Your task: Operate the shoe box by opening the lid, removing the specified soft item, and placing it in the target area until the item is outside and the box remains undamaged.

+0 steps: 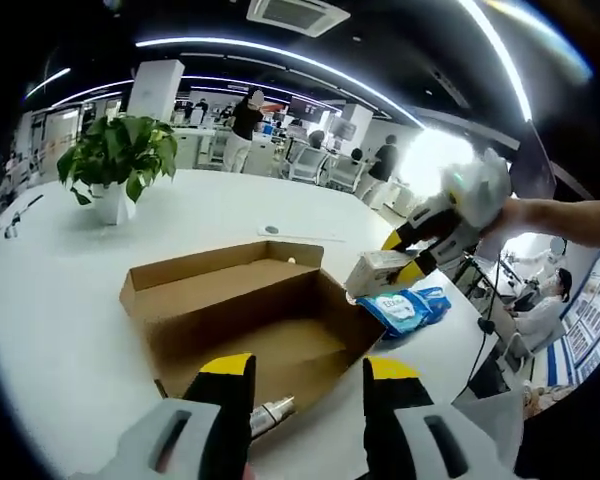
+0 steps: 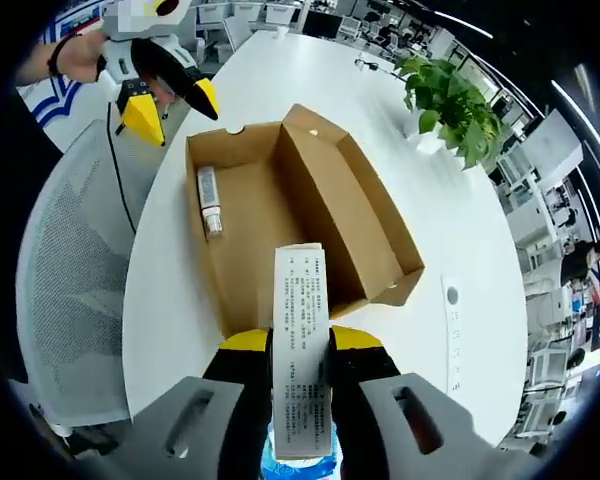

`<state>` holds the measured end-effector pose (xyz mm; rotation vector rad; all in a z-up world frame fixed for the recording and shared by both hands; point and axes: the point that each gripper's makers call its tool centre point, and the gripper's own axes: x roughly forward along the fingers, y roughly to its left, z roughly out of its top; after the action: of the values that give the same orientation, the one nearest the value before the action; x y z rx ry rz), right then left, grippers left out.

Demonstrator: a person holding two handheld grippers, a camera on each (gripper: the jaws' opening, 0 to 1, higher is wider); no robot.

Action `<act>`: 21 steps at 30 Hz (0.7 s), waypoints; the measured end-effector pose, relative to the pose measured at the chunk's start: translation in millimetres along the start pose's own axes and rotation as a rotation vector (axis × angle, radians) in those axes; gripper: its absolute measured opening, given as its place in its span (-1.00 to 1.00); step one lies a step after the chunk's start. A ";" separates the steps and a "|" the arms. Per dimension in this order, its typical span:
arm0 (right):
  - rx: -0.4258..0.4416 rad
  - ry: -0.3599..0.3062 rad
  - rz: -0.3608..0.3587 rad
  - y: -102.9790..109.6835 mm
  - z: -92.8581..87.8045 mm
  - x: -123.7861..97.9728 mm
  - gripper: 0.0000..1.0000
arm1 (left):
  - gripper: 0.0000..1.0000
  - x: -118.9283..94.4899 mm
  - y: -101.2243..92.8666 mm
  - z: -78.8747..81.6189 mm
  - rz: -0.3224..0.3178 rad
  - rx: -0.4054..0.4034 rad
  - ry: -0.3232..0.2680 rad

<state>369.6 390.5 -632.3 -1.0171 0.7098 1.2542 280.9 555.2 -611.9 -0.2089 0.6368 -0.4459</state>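
The brown cardboard shoe box [image 1: 280, 300] stands open on the white table, its lid folded back. A small tube [image 1: 271, 412] lies inside near one end wall, and is seen as a tube [image 2: 209, 203] from above. My left gripper [image 1: 305, 372] is open and empty over the box's near edge; it appears as the left gripper [image 2: 177, 112] held by a hand. My right gripper [image 2: 300, 345] is shut on a white printed carton [image 2: 302, 310] just outside the box. That right gripper [image 1: 400, 257] holds the carton [image 1: 376, 272] above a blue soft pack [image 1: 410, 308] on the table.
A potted plant [image 1: 120, 160] stands farther along the table, also seen as the plant [image 2: 450, 95]. A grey mesh chair [image 2: 70, 290] stands at the table's edge. A slim white remote-like strip [image 2: 452, 325] lies beyond the box. People stand and sit in the office behind.
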 end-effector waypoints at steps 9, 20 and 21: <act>0.055 0.022 -0.026 7.2 -42.2 -19.5 -0.63 | -0.13 -0.4 -5.0 1.6 0.012 0.002 -0.001; 0.135 0.040 -0.055 22.5 -95.8 -40.2 -0.63 | -0.13 9.8 -32.2 2.6 -0.012 0.012 0.008; 0.141 0.042 -0.056 23.4 -99.5 -42.0 -0.63 | -0.13 10.6 -34.4 2.3 -0.011 0.020 0.012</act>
<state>347.5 282.6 -641.4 -0.9437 0.7852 1.1211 278.3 519.9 -604.6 -0.1908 0.6429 -0.4638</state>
